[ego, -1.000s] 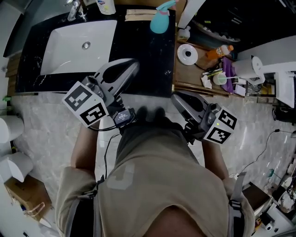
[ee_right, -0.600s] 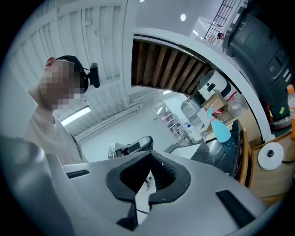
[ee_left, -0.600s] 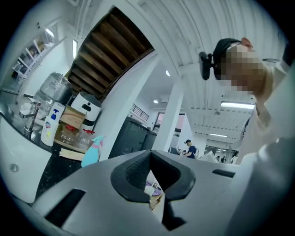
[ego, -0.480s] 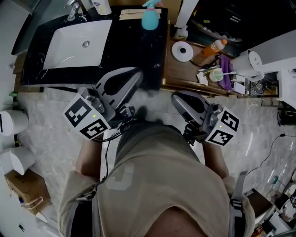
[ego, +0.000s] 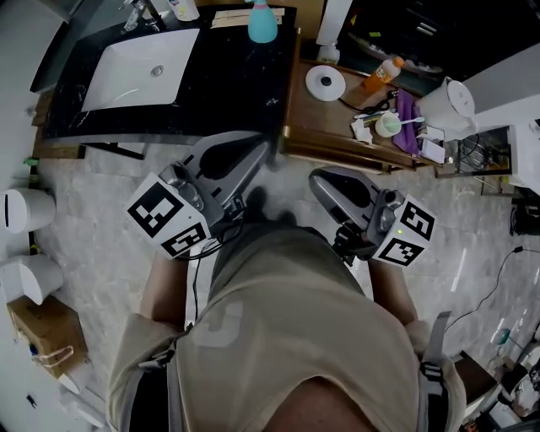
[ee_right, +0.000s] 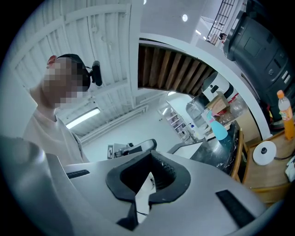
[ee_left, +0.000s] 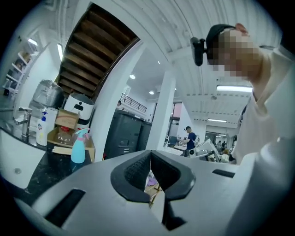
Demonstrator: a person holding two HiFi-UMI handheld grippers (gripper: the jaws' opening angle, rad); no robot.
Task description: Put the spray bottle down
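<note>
The light-blue spray bottle [ego: 262, 21] stands upright on the black counter [ego: 236, 76], at its far edge to the right of the sink. It also shows small at the left of the left gripper view as the spray bottle [ee_left: 79, 147], and far off in the right gripper view as the spray bottle [ee_right: 218, 126]. My left gripper [ego: 257, 152] is shut on nothing, over the floor in front of the counter. My right gripper [ego: 316, 181] is held beside it, jaws together and empty. Both are well apart from the bottle.
A white sink [ego: 139, 67] is set in the counter's left half. To the right a wooden side table [ego: 312, 126] carries a tape roll [ego: 324, 83], an orange bottle [ego: 381, 73] and a white kettle [ego: 447, 105]. A cardboard box [ego: 42, 329] sits on the marble floor at the left.
Both grippers and the person have drawn back from the counter, which has slid toward the top of the head view. The spray bottle stays standing on the counter.
</note>
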